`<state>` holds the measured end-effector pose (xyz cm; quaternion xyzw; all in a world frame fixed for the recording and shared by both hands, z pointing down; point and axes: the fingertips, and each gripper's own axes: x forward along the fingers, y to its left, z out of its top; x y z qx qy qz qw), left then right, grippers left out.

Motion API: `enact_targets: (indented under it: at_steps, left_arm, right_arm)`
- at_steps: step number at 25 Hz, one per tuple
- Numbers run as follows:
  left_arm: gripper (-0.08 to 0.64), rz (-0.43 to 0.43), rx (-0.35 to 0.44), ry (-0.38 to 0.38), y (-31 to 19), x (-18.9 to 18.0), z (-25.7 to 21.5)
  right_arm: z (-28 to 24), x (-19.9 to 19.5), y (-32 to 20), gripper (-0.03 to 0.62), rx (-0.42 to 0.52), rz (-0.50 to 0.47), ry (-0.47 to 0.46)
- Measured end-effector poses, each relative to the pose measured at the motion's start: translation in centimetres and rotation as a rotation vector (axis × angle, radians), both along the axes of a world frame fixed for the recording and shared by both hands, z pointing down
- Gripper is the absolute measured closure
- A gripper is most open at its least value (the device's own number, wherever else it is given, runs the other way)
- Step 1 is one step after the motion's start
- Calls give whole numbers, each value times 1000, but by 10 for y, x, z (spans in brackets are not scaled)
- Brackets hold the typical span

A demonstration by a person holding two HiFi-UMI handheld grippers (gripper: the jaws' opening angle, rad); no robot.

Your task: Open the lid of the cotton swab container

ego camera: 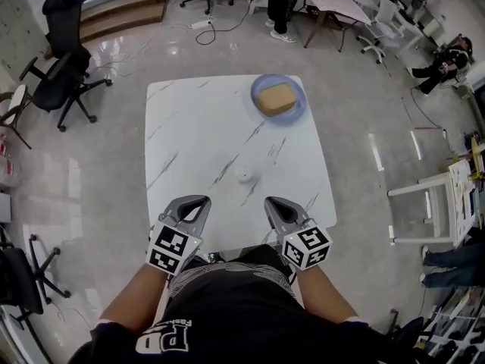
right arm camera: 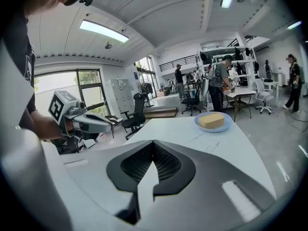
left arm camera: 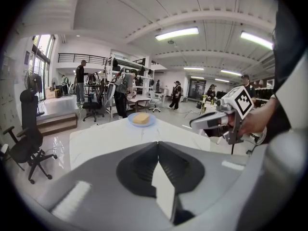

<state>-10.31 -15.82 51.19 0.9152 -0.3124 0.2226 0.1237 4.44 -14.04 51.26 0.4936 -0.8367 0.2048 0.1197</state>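
Observation:
The cotton swab container (ego camera: 245, 174), a small round white tub with its lid on, stands on the white marble table (ego camera: 189, 127) a little nearer than the middle. My left gripper (ego camera: 201, 201) hovers at the near edge, down and left of the tub, shut and empty. To the tub's right and nearer me, my right gripper (ego camera: 271, 202) is also shut with nothing in it. In the left gripper view the jaws (left arm camera: 157, 143) meet tip to tip, as they do in the right gripper view (right arm camera: 153, 142). Both gripper views hide the tub behind the jaws.
A blue plate (ego camera: 297, 114) with a tan block (ego camera: 274, 98) on it sits at the table's far right corner. Black office chairs (ego camera: 61, 67) stand on the floor to the left; a white stand (ego camera: 424, 203) is at the right. People stand at the benches beyond.

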Motion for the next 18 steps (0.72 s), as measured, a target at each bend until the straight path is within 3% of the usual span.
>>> enact_targets:
  at_steps: [6, 18]
  left_arm:
    - [502, 2, -12, -7, -7, 8, 2]
    - [502, -84, -5, -1, -15, 33, -2]
  right_arm:
    - [-4, 0, -15, 592, -1, -31, -2]
    - [-9, 10, -32, 592, 3, -174, 7]
